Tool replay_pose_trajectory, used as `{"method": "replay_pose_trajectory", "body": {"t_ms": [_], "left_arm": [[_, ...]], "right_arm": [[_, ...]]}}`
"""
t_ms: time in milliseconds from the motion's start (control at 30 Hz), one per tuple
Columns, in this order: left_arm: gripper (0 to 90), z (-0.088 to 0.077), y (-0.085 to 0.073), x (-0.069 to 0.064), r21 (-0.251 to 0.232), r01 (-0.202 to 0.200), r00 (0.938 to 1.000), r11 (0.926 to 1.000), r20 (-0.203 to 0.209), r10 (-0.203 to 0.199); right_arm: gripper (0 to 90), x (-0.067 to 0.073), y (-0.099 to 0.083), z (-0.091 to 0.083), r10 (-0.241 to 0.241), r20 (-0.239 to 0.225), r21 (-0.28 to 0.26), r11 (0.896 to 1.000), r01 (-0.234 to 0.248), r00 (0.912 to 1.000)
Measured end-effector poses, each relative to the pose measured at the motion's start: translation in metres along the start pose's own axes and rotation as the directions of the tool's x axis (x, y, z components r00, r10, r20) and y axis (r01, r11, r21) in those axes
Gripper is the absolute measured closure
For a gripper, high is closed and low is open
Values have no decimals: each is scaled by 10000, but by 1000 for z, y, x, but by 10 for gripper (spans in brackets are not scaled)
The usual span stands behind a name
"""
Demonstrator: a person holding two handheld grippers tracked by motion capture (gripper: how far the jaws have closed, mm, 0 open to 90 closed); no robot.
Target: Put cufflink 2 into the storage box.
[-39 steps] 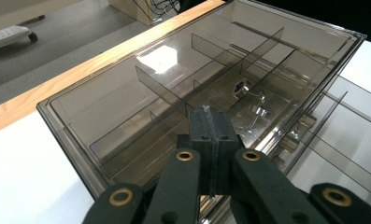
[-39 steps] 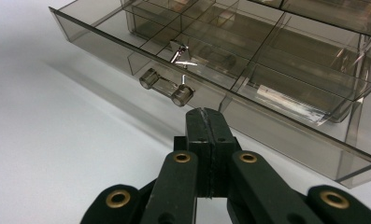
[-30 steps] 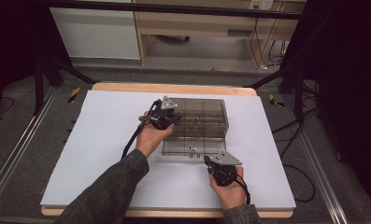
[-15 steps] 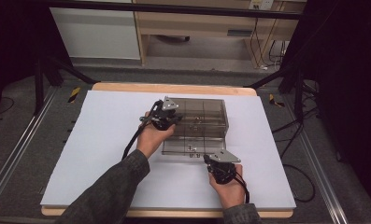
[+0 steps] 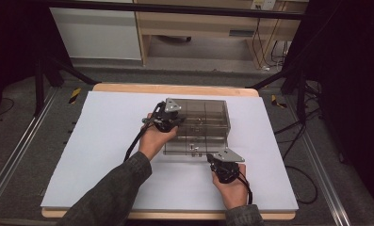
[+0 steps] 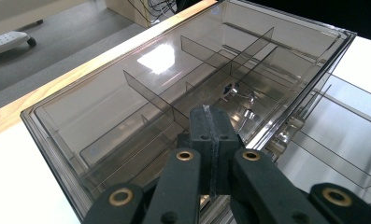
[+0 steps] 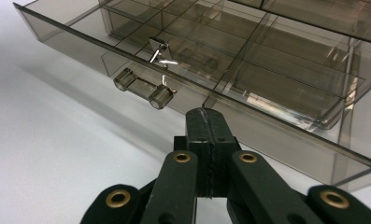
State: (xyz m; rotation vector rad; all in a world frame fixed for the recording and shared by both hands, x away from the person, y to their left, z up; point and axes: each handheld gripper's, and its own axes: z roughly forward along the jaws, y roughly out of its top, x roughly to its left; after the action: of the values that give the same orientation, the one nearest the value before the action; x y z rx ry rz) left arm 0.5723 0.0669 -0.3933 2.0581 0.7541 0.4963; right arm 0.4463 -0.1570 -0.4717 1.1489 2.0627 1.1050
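Smoke-tinted clear drawer box [image 5: 199, 127] standing near the middle of the white-covered bench [image 5: 104, 141], its lower drawer [image 7: 183, 70] pulled partly out, cylindrical handle [image 7: 143, 88] facing the person. Left gripper [image 5: 168, 120] rests over the box's top at its left edge, fingers [image 6: 210, 135] pressed together, holding nothing. Right gripper [image 5: 217, 162] sits just before the drawer front, fingers [image 7: 206, 135] likewise together and empty.

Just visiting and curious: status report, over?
Both grippers shut, left on box top, right before its open drawer. Handle unobstructed.
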Motion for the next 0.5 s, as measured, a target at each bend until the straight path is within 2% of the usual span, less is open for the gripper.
{"method": "replay_pose_trajectory", "body": {"t_ms": [33,300,433,467,500], "left_arm": [[900,0,0,0,1,4,10000,10000,4,-4],[900,0,1,-1,27,-9,10000,10000,18,9],[900,1,1,-1,14,-42,10000,10000,16,42],[900,0,1,-1,56,-88,10000,9999,22,88],[900,0,1,-1,58,-89,10000,9999,21,88]], "right_arm": [[900,-1,0,1,-97,53,-39,9999,97,9999],[900,-5,2,3,154,42,-93,9998,-153,9999],[900,-8,5,8,109,67,-148,9998,-108,9999],[900,-8,6,9,242,86,-138,9996,-240,9997],[900,-10,7,10,144,105,-181,9997,-142,9998]]}}
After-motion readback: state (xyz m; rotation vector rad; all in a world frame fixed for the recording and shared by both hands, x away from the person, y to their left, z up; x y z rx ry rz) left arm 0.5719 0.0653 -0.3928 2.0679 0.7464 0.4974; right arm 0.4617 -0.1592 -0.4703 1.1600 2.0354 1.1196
